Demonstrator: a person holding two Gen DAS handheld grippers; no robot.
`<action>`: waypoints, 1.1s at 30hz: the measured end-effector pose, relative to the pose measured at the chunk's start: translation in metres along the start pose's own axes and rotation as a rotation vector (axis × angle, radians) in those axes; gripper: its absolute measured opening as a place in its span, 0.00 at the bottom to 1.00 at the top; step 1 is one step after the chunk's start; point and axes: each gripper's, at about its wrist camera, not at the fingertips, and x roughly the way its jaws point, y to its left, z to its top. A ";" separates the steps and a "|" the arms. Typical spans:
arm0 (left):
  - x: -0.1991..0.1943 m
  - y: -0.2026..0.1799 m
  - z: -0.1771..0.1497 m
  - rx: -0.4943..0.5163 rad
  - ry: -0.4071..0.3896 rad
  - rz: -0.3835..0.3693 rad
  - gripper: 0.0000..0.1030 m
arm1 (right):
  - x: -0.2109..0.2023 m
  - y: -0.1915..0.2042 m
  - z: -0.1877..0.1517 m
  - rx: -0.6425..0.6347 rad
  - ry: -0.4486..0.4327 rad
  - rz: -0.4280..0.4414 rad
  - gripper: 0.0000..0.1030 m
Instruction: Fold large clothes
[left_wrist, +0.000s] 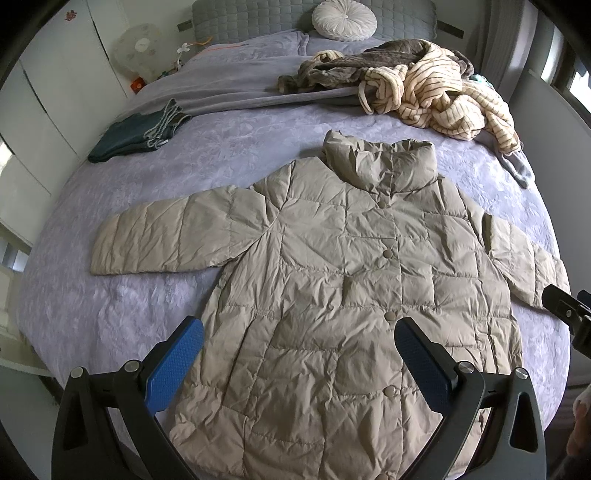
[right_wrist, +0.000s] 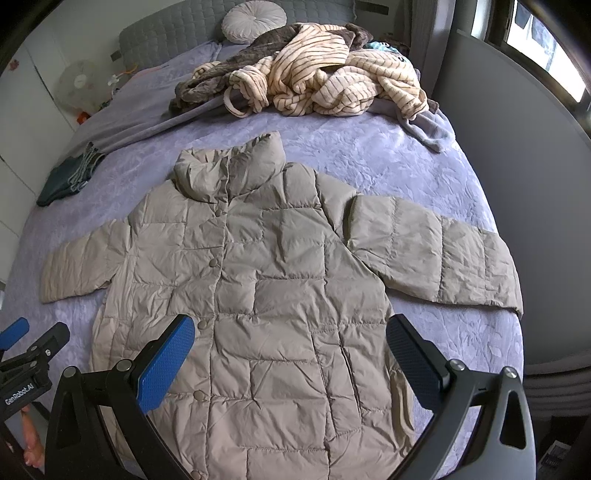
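Beige quilted coat (left_wrist: 332, 280) lies flat, buttoned, sleeves spread, on the lavender bed (left_wrist: 110, 295) in the left wrist view; the left gripper (left_wrist: 299, 339) hangs wide open over its hem. Right wrist view: the right gripper (right_wrist: 290, 334) gapes empty above the coat; striped clothes (right_wrist: 332, 85) are heaped beyond the collar.

Beige quilted puffer coat (left_wrist: 332, 280), snapped shut, front up, flat on bed, both sleeves spread outward
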 end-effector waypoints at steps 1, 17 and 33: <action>0.000 0.000 0.000 0.000 0.000 0.000 1.00 | 0.000 -0.001 0.000 -0.001 0.000 0.001 1.00; 0.001 0.000 0.001 0.000 0.000 0.000 1.00 | -0.001 0.001 0.002 0.002 -0.002 -0.001 1.00; 0.000 0.000 0.000 0.000 0.001 0.000 1.00 | -0.001 -0.002 0.003 0.002 -0.002 0.000 1.00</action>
